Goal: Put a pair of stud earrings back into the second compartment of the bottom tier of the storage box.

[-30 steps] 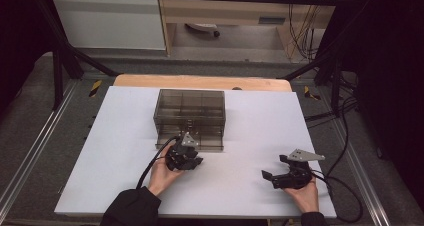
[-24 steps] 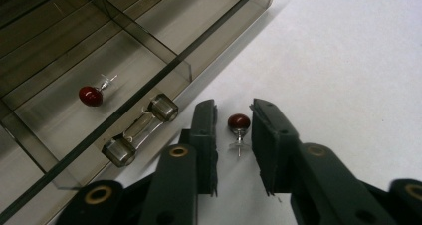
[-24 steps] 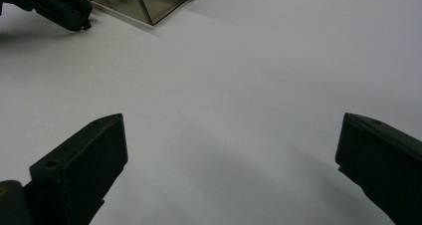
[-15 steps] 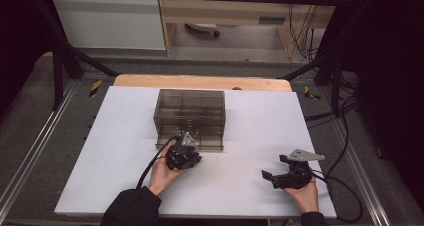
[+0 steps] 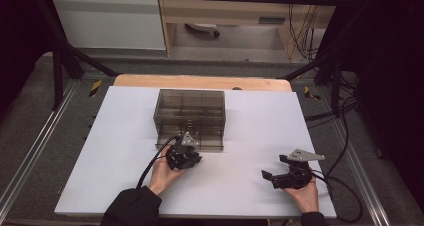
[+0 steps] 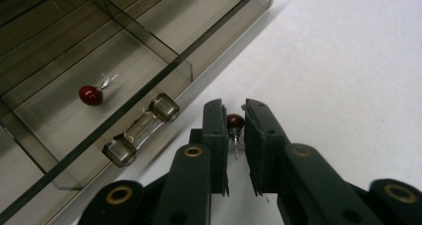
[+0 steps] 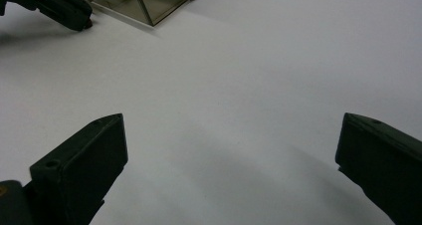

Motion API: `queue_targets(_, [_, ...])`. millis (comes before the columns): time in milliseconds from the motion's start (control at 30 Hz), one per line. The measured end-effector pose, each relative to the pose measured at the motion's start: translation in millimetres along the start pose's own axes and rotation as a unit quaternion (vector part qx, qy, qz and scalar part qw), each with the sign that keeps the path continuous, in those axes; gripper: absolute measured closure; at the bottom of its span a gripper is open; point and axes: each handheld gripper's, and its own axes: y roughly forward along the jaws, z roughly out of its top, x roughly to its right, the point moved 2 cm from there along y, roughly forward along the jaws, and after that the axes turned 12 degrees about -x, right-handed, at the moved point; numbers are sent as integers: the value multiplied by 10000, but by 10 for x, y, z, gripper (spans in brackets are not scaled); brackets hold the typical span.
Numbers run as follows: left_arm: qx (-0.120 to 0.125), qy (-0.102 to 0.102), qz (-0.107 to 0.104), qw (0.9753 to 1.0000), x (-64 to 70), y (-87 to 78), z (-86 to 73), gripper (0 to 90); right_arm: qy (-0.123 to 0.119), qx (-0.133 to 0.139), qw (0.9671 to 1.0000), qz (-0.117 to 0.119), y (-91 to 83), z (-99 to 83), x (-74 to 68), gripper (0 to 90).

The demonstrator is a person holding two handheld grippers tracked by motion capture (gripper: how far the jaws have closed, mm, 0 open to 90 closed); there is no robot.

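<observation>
We count two grippers: the left gripper (image 5: pixel 184 153) at about 7 o'clock on the white table (image 5: pixel 260 121), and the right gripper (image 5: pixel 280 172) at about 5 o'clock. We count one smoky see-through box (image 5: pixel 190 111) near the middle, with one clear handle (image 6: pixel 141 129) on its drawer. We count two little red balls on thin pins: one red ball (image 6: pixel 90 95) in the drawer, and another red ball (image 6: pixel 235 121) between the left gripper's jaws.
</observation>
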Motion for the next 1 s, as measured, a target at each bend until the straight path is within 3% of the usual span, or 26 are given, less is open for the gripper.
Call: queue_targets(1000, [97,32,-84,9999,36,-226,4,796,-5,-6,10000,-6,-1,0,2,7])
